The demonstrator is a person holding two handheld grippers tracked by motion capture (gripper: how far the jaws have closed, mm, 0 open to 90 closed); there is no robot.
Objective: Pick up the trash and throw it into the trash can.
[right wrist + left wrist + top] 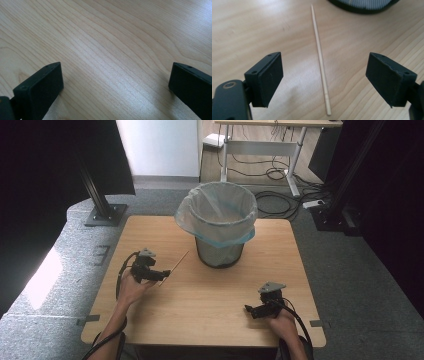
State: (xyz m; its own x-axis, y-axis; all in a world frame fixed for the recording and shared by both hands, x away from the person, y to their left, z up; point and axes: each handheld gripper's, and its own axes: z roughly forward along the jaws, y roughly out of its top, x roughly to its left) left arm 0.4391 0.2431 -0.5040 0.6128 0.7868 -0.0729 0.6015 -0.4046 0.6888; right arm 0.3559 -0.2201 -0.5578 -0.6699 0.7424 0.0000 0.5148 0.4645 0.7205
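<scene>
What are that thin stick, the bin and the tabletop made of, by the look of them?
The thin pale stick looks like bare wood or bamboo: matte, tapering to a point. The dark round bin appears to be metal mesh, lined with a translucent plastic bag that is crinkled and folded over the rim. The light tabletop shows wood grain, though it may be laminate.

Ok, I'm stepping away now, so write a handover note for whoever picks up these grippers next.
Left gripper: open, jaws either side of the wooden skewer, not closed on it.
Right gripper: open, empty, low over bare table.
Skewer lies flat on the table, tip toward the lined mesh wastebasket at the far middle.
Done: nothing gripped yet.
Left, probably: close on the skewer, lift it, drop it in the wastebasket.
</scene>
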